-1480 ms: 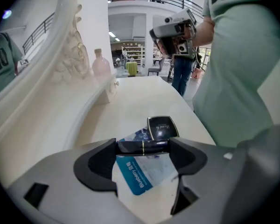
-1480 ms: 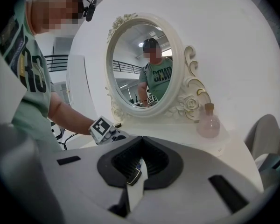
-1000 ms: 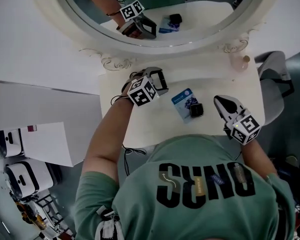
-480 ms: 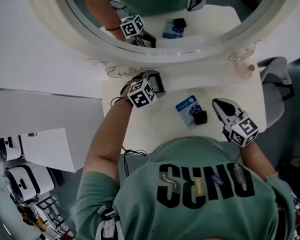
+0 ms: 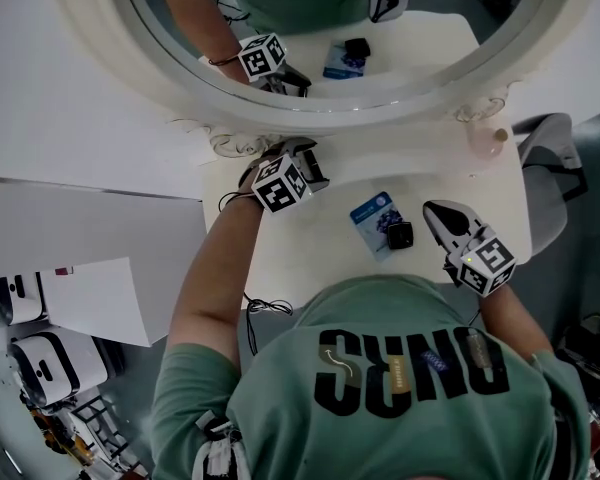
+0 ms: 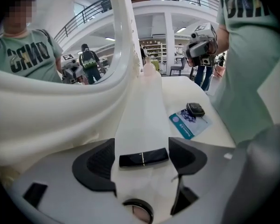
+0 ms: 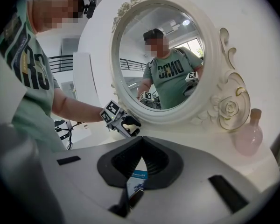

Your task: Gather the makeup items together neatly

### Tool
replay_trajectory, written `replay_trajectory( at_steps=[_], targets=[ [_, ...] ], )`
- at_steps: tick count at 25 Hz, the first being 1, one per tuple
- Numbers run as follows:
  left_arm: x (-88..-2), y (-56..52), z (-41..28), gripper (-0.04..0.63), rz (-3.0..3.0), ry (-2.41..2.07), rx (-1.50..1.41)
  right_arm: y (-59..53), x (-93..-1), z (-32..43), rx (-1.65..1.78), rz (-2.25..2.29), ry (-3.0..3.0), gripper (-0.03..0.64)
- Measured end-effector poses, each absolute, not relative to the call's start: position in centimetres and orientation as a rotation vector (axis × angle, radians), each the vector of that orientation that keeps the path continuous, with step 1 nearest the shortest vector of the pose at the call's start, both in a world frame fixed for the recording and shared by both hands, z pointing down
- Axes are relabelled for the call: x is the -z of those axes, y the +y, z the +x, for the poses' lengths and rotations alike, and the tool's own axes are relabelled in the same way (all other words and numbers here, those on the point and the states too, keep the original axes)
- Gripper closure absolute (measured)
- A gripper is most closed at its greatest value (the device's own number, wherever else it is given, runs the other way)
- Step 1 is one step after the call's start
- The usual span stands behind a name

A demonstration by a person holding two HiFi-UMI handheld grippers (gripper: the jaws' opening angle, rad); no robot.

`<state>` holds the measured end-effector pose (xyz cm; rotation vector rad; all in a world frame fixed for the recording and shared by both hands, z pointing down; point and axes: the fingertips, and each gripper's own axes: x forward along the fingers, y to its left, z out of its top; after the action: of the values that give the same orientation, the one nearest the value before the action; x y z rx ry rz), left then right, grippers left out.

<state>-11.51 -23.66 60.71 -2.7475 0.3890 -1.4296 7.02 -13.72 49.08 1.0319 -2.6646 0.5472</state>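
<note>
Movement over the last second is small; the left gripper (image 5: 310, 160) has edged in toward the base of the mirror (image 5: 220, 118) at the back left of the surface (image 5: 310, 253), and from the head view its jaws look narrower than they did a second ago. In the left gripper view they stand apart, one on each side of a black tube (image 6: 143, 157) that lies crosswise on the surface; each end of the tube sits just beside a pad, and whether either pad touches it I cannot tell. The right gripper (image 5: 434, 210) has hardly shifted; it hangs over the right side of the surface with its jaws together and nothing between them.

The blue card (image 5: 370, 211) and the small black case (image 5: 399, 235) resting on its near corner lie where they lay before, in the middle of the surface, well apart from the tube; so nothing has been gathered yet. My reading is that the left gripper is settling for a pinch on the tube, to carry it over to the card and case.

Count on the surface: one black tube; one blue card; one black case; one pale pink bottle (image 5: 485, 140) at the back right, by the mirror frame, apart from the rest. That makes four items, two of them already together; the card and case seen in the mirror are reflections, not extra pieces. Two grippers; one mirror.
</note>
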Motion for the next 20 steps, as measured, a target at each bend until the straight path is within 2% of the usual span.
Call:
replay_trajectory(
  at_steps=[9, 20],
  targets=[
    [-52.9, -16.6, -6.6, 0.241, -2.924, 0.473, 1.015, -12.6, -47.3, 7.6, -0.505, 1.033, -2.701, 0.621],
    [-59.2, -5.3, 2.9, 0.241, -3.03, 0.305, 1.02, -10.0, -47.3, 10.2, -0.493, 1.043, -2.705, 0.623]
  ],
)
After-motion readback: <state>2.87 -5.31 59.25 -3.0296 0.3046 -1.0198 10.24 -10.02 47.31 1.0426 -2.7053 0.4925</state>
